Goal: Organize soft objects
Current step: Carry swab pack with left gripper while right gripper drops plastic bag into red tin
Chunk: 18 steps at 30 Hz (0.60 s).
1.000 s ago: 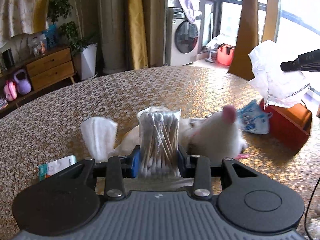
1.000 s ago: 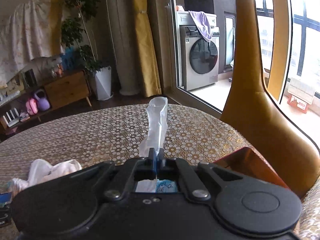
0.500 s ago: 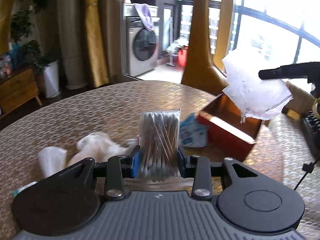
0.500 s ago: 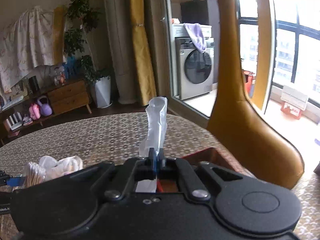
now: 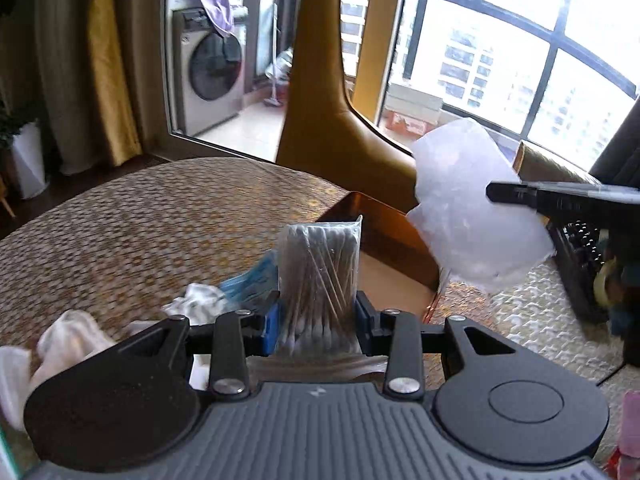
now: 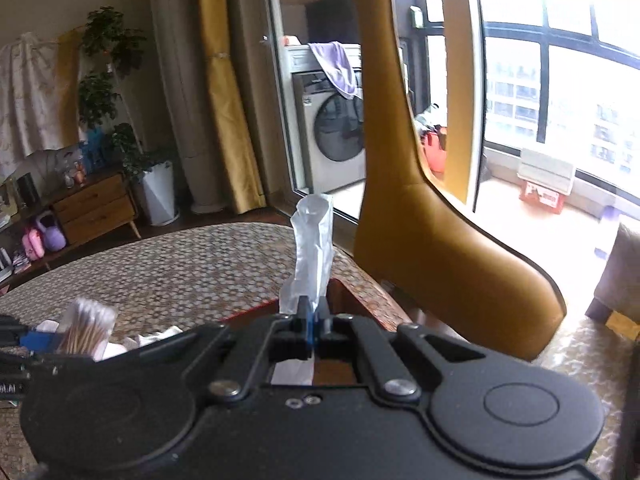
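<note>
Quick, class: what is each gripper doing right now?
Left gripper: shut on the cotton swab pack.
Right gripper: shut on the plastic bag.

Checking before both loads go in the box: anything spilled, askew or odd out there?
Nothing spilled or damaged. The left claw grips the cotton swab pack upright; the right claw pinches a white plastic bag by an edge. The red box sits level. White cloths lie crumpled, unsorted, on the table.

Left tongs (image 5: 316,320) clamp cotton swabs (image 5: 318,280) (clear packet) above table (image 5: 140,232).
</note>
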Each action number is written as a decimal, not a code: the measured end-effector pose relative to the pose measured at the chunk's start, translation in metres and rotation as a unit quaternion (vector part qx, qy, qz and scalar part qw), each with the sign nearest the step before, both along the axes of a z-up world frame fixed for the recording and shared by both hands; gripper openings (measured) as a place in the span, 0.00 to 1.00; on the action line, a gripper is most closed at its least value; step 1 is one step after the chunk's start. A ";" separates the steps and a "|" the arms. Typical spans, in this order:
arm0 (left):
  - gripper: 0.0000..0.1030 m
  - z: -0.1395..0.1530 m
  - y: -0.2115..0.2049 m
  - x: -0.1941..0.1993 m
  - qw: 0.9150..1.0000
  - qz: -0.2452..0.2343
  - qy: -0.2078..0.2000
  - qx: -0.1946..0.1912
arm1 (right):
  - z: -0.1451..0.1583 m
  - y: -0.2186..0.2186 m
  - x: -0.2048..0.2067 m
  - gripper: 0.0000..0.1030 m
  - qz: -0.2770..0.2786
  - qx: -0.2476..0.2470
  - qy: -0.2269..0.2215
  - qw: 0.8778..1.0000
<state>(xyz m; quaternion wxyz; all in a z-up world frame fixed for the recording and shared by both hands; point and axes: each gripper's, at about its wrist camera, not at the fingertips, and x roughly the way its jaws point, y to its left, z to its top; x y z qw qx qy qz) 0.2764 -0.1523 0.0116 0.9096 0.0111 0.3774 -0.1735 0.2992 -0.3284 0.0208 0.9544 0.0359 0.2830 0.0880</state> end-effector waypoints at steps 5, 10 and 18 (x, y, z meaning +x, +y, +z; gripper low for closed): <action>0.35 -0.006 -0.034 0.039 1.000 -0.009 0.020 -0.005 | -0.016 -0.012 0.010 0.01 -0.011 0.008 0.012 1.000; 0.35 -0.028 -0.065 0.078 0.999 -0.004 0.043 -0.005 | -0.033 -0.013 0.031 0.01 -0.033 0.028 0.029 0.999; 0.35 -0.072 -0.090 0.130 0.996 0.013 0.086 0.011 | -0.070 -0.011 0.058 0.02 -0.037 0.033 0.068 0.996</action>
